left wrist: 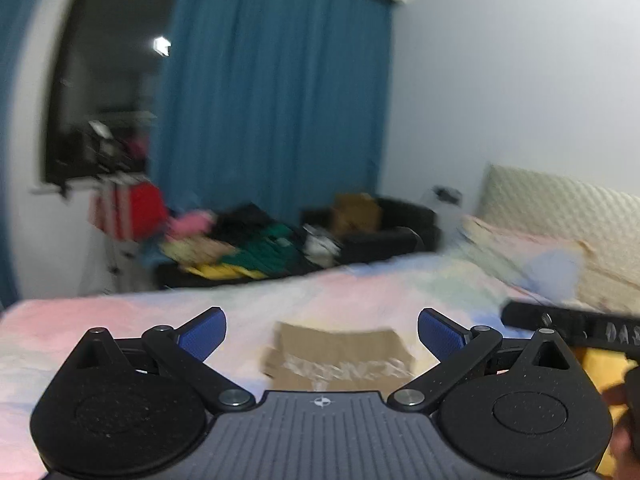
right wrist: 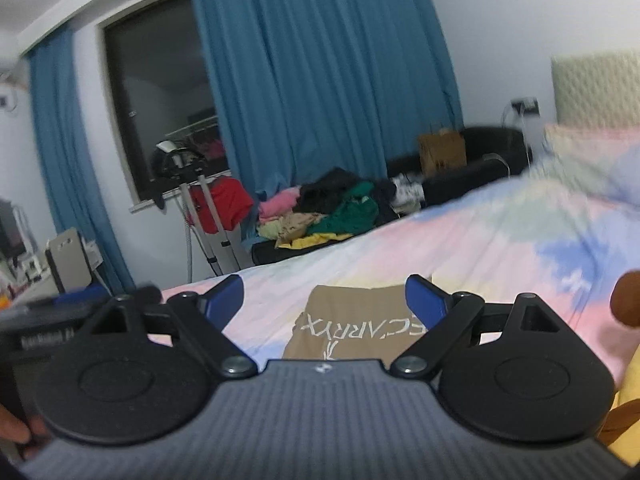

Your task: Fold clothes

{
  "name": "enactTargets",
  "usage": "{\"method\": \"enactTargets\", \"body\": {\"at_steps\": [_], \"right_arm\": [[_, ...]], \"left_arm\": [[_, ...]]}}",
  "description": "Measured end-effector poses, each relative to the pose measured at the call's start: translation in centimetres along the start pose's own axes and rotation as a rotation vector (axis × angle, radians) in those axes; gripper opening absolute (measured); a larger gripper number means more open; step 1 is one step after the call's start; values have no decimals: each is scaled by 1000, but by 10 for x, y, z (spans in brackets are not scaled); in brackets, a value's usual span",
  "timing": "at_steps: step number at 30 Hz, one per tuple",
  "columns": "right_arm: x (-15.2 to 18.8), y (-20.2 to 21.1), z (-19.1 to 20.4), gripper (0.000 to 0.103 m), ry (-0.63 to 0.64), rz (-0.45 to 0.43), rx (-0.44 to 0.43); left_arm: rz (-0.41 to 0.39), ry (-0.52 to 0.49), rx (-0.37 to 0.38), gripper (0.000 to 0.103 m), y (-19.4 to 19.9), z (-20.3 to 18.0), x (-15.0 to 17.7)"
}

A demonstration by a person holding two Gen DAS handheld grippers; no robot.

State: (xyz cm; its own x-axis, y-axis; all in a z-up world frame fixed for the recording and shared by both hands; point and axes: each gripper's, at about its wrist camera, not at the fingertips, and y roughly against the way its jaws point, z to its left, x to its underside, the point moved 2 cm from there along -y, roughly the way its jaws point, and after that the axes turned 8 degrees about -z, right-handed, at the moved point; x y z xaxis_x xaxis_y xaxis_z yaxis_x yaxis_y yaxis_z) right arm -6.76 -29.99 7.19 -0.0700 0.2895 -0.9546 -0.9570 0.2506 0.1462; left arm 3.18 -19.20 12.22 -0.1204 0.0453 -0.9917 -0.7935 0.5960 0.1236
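A folded tan T-shirt [right wrist: 352, 322] with white lettering lies flat on a pastel tie-dye bedspread [right wrist: 500, 232], directly ahead of and below both pairs of jaws. The left gripper [left wrist: 322, 334] and right gripper [right wrist: 325, 300] each hang above it with blue-padded jaws spread wide, gripping nothing. Beyond the jaws, past the bed's far edge, a pile of mixed clothes [right wrist: 328, 212] sits before a blue curtain [right wrist: 320, 72].

White upside-down lettering, seemingly "ARC'TERYX", on folded tan garment [right wrist: 352, 322], blurred print on black bar [left wrist: 616, 330]
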Motion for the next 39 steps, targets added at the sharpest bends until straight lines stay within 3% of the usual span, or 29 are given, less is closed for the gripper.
{"method": "enactTargets", "body": {"at_steps": [9, 15, 18, 27, 39], "right_arm": [[25, 26, 19, 89, 55, -74, 7], [58, 28, 22, 89, 53, -67, 45], [73, 21, 22, 89, 79, -67, 60], [109, -4, 15, 89, 102, -48, 110], [126, -8, 20, 89, 153, -32, 138]], "left_arm": [[-25, -24, -10, 103, 41, -12, 19], [-20, -34, -26, 103, 47, -16, 51], [0, -61, -17, 102, 42, -19, 67], [58, -21, -35, 102, 23, 2, 107], [81, -4, -83, 102, 11, 23, 119]]}}
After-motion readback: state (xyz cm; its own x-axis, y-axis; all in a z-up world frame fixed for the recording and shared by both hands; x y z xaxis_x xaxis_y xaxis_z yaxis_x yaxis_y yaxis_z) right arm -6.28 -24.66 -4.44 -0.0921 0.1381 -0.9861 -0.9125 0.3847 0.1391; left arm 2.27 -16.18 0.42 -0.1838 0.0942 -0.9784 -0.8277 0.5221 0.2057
